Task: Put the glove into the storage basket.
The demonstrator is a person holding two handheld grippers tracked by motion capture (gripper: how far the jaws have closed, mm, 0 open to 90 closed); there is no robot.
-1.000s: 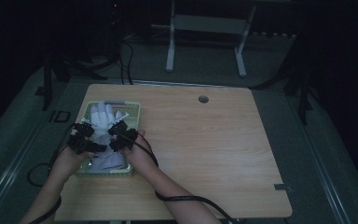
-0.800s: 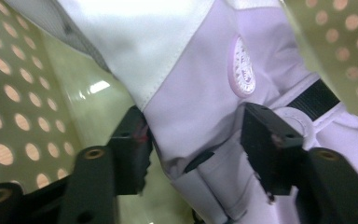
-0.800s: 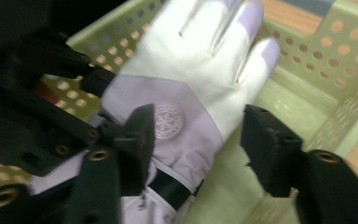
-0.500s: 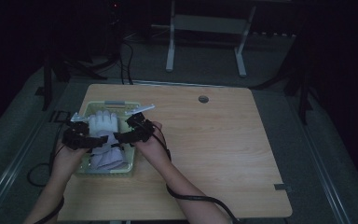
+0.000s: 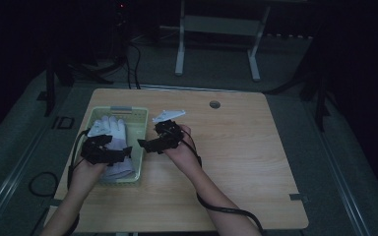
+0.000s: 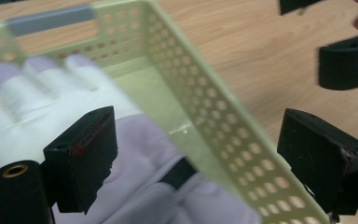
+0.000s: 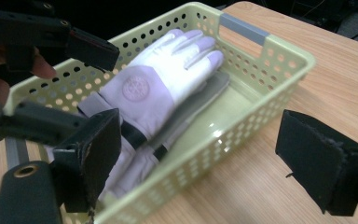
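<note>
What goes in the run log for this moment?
left claw: open, straddling basket wall | right claw: open, beside basket | gloves: in basket

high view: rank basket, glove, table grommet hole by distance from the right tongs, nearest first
From the right tongs:
1. Basket: its right wall sits just left of the tong tips.
2. Glove: inside the basket, farther left, beyond that wall.
3. Grommet hole: up and right, near the table's far edge, clearly farthest.

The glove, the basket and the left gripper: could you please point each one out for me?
glove (image 7: 156, 84), right gripper view, on the back of the hand.
basket (image 7: 242, 27), right gripper view, on its far rim.
left gripper (image 5: 120, 153), high view, between its jaw tips.
</note>
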